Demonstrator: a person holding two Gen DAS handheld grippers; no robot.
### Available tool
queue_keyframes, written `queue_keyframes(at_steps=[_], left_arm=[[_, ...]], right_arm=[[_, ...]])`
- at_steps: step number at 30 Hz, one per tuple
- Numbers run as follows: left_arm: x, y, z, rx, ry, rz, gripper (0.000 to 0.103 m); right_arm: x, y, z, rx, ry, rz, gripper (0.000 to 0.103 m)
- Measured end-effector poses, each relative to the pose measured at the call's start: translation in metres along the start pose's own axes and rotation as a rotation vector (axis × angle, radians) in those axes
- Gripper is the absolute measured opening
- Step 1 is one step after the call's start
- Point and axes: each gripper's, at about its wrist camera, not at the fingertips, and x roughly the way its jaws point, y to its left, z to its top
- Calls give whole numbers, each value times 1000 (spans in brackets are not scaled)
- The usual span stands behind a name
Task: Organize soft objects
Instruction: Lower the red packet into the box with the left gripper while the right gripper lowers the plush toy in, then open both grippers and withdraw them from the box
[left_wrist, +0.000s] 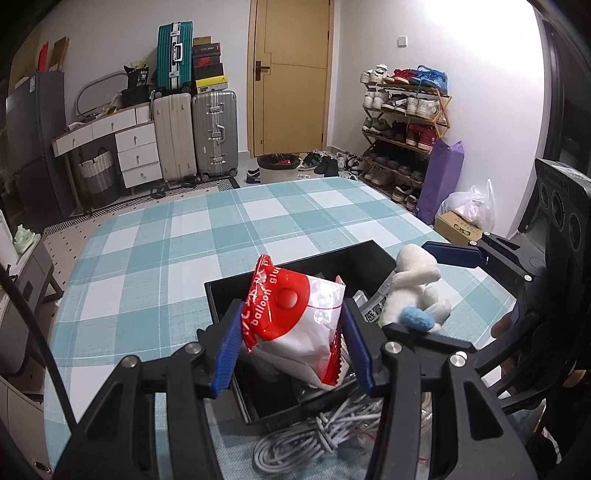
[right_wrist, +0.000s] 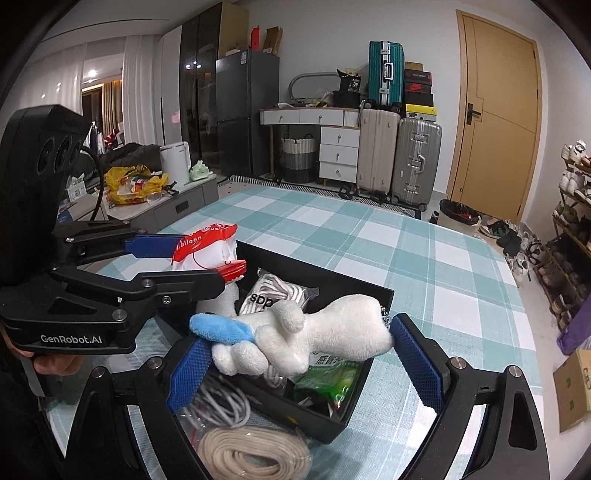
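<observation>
Left gripper (left_wrist: 293, 349), seen from its own wrist camera, clamps a red-and-white plastic packet printed "balloon glue" (left_wrist: 295, 317) between its blue pads above the open black rectangular box (left_wrist: 236, 291) on the teal-and-white checked tablecloth (left_wrist: 184, 236), with a coil of white cable (left_wrist: 295, 439) lying just in front of the box. From the right wrist camera, the right gripper (right_wrist: 295, 356) squeezes a white plush toy with a blue tuft (right_wrist: 314, 339) over the same box's near edge, above a green foil sachet (right_wrist: 328, 380) inside it, while a beige coiled cord in a clear bag (right_wrist: 251, 454) rests on the cloth just beside the box.
</observation>
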Motion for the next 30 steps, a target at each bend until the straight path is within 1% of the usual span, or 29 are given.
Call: queue_keyframes(at_steps=[8,13,17,19,21,22,23,24,26,28,29,30], left_arm=[[16,2,4,-16,25,-10,51],[25,3,6,-23,37,-17,52],[29,0,5,-4,49,-13,56],[30,-1,5,5,52,-13,61],[29,-1,5,1,52,-18,68],[28,-1,5,0,51,-22,69],[26,-1,5,-3,50,-29,72],[24,0,5,-7,49,-32,82],[20,0,4,-14,40,-32,89],[14,0,3,-14,33,-35,93],[11,0,2,-18,26,-31,99],[6,1,-1,-25,16,-21,103]], right_arm=[[11,-5,1,-16,18,-2,94],[19,-7,2,-43,26,-18,94],[27,-5,2,-69,44,-19,95],[28,-4,2,-76,51,-17,100],[25,-6,1,-73,47,-14,101],[23,-7,1,-67,45,-14,102],[19,-9,0,-53,42,-21,102],[16,-11,-1,-41,38,-24,102],[7,-15,-4,-13,28,-32,102],[-1,-18,-7,9,28,-53,102],[-6,-20,-9,25,28,-61,102],[-10,-21,-11,38,27,-62,102]])
